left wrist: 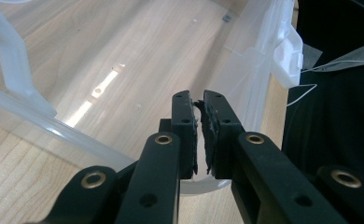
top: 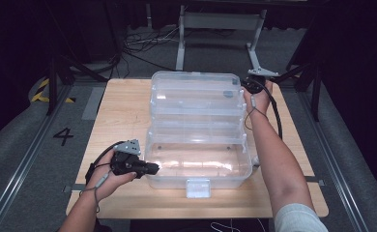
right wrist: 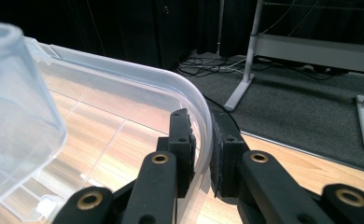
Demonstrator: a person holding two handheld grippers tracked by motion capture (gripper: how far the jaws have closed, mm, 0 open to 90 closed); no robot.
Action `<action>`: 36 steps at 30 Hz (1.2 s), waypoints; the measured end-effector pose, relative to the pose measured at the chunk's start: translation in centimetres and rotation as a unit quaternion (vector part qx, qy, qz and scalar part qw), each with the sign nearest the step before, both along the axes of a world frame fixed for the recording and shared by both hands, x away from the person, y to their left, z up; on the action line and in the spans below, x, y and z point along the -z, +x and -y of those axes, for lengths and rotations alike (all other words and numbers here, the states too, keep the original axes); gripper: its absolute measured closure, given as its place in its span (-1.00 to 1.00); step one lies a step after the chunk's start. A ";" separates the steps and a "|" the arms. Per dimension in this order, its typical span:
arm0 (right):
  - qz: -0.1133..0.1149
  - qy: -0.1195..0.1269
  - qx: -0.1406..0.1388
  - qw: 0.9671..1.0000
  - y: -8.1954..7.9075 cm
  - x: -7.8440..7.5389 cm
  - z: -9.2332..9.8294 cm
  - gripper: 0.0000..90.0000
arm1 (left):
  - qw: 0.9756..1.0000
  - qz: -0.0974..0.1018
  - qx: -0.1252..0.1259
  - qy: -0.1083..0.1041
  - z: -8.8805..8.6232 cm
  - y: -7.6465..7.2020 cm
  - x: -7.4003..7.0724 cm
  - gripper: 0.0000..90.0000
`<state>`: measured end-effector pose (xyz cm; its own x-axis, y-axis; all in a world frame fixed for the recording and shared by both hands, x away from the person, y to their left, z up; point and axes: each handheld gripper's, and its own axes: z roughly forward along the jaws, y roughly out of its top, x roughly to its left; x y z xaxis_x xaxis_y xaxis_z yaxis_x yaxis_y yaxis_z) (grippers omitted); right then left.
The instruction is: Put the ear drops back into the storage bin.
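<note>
Only one readable mark here
A black "4" (top: 63, 136) on the grey floor (top: 27, 145), left of the bench (top: 119, 111).

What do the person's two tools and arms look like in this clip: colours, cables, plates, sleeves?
Both tools are black. The left tool and the right tool each carry a grey three-cornered plate and trail a black cable. Up close, the two flat black jaws hang on arms with brass-ringed holes, and the dark pads look worn. A grey sleeve covers the right upper arm; the forearms are bare.
</note>
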<state>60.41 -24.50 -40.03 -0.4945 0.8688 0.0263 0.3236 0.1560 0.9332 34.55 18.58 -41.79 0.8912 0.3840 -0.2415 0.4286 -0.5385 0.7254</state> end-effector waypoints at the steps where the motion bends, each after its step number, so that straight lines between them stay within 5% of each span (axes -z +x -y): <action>1: -0.001 0.001 -0.001 1.000 0.0 0.0 0.0 0.80 | 1.000 0.001 0.001 0.001 0.0 0.0 0.0 0.85; 30: -0.034 0.002 0.004 0.999 0.7 1.6 0.0 0.78 | 1.000 0.000 0.000 0.000 0.0 0.0 0.0 0.85; 34: -0.035 -0.003 -0.003 0.999 0.6 1.5 0.0 0.64 | 1.000 -0.001 -0.002 0.003 0.1 0.0 -0.1 0.84; 36: -0.033 0.002 -0.001 0.999 0.5 1.3 0.3 0.53 | 1.000 0.003 -0.005 0.005 0.3 -0.1 -0.2 0.67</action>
